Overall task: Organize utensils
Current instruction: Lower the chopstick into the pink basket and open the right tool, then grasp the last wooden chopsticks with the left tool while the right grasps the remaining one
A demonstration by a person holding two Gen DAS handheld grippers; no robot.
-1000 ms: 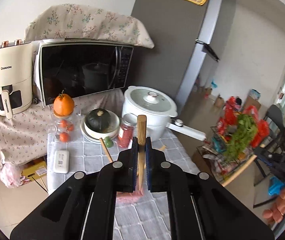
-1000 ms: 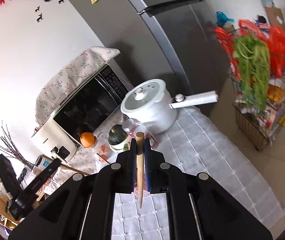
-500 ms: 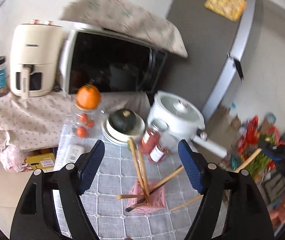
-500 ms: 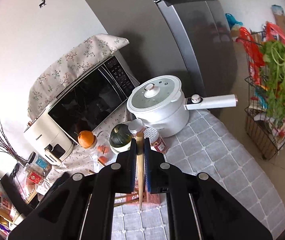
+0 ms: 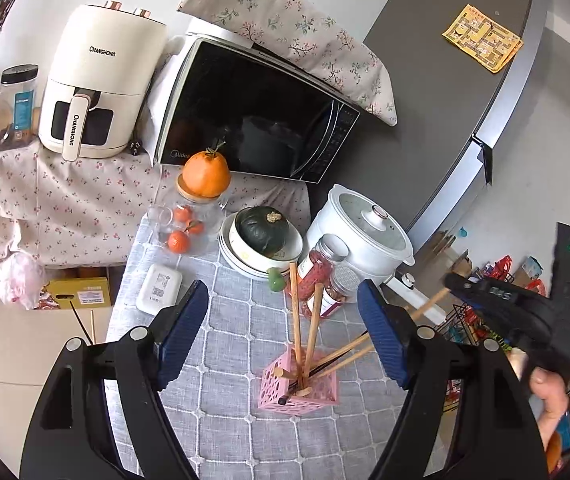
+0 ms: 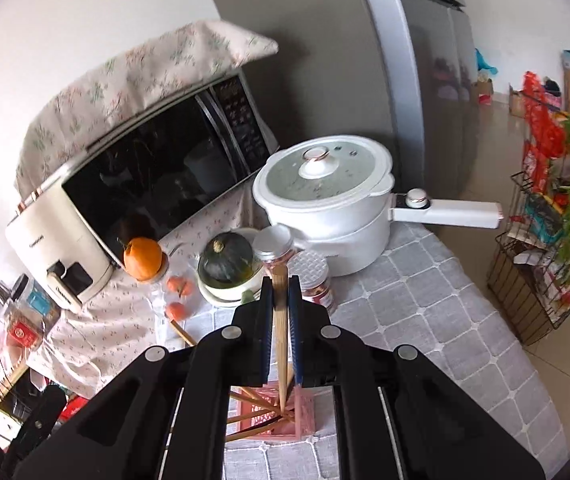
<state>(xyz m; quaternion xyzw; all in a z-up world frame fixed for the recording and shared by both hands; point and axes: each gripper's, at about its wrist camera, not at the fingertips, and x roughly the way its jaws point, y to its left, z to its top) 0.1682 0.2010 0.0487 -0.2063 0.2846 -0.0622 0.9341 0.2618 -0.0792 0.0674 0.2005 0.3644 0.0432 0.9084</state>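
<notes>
A pink perforated holder (image 5: 301,386) stands on the grey checked tablecloth and holds several wooden chopsticks (image 5: 312,334) leaning apart. My left gripper (image 5: 283,338) is open and empty, above and in front of the holder. My right gripper (image 6: 279,310) is shut on a wooden chopstick (image 6: 279,336) held upright, its lower tip over the pink holder (image 6: 281,416). The right gripper also shows in the left wrist view (image 5: 459,286), to the right of the holder, with the chopstick (image 5: 425,305) sticking out of it.
Behind the holder stand two red-filled jars (image 5: 321,276), a white pot (image 5: 361,236) with a long handle, a bowl with a green squash (image 5: 263,232), a jar with oranges (image 5: 189,224), a microwave (image 5: 253,120) and an air fryer (image 5: 101,84). A wire rack (image 6: 541,264) stands right of the table.
My left gripper has opened and let go of its chopstick, which now stands in the holder, and has drawn back. My right gripper has moved over the holder with its chopstick.
</notes>
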